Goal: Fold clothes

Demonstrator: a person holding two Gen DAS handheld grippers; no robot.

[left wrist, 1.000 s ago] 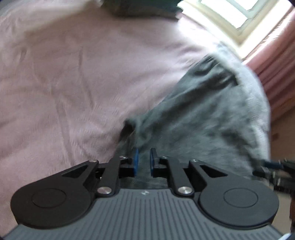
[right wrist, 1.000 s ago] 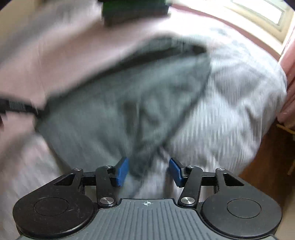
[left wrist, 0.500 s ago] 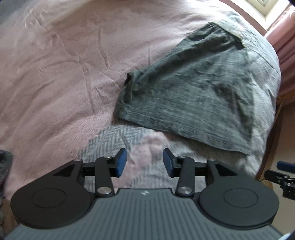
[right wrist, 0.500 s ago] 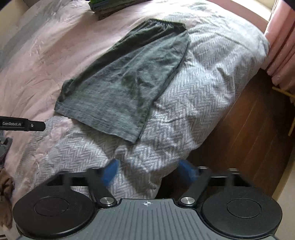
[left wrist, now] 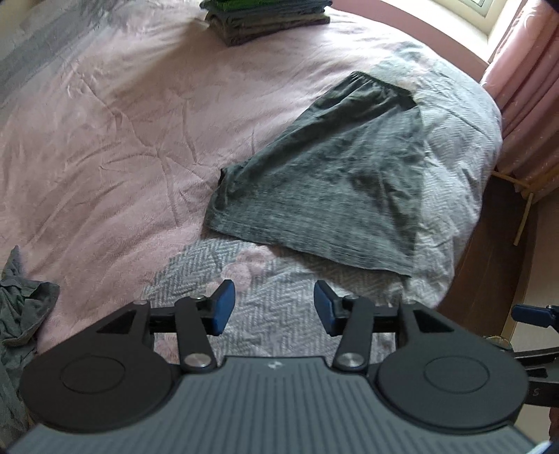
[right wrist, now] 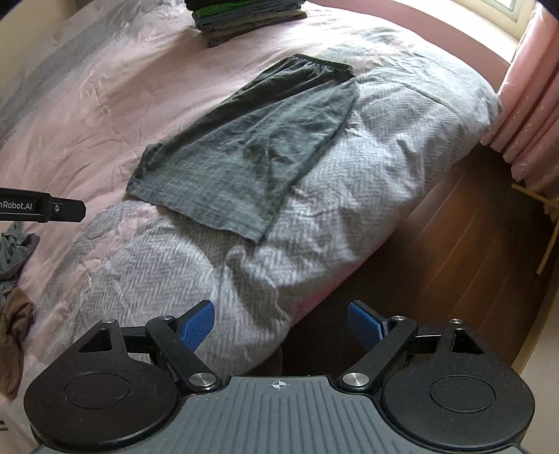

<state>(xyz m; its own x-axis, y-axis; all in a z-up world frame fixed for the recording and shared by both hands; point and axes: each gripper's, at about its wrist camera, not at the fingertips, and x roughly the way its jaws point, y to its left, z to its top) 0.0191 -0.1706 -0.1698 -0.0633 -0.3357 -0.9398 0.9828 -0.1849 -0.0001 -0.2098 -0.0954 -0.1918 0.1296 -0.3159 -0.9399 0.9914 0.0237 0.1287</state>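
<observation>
A pair of dark grey shorts lies flat on the bed, waistband toward the far side, hem toward me. My left gripper hangs open above the bed, short of the hem, with nothing between its blue pads. My right gripper is open too, wider, over the bed's near edge and well back from the shorts. One finger of the left gripper pokes in at the left of the right wrist view.
A stack of folded clothes sits at the far side of the pink bedspread. Crumpled grey garments lie at the left edge. Wooden floor and pink curtains are to the right.
Both grippers let go of the shorts and pulled back and up. The left gripper went from nearly shut to open; the right opened wider. The shorts now lie flat.
</observation>
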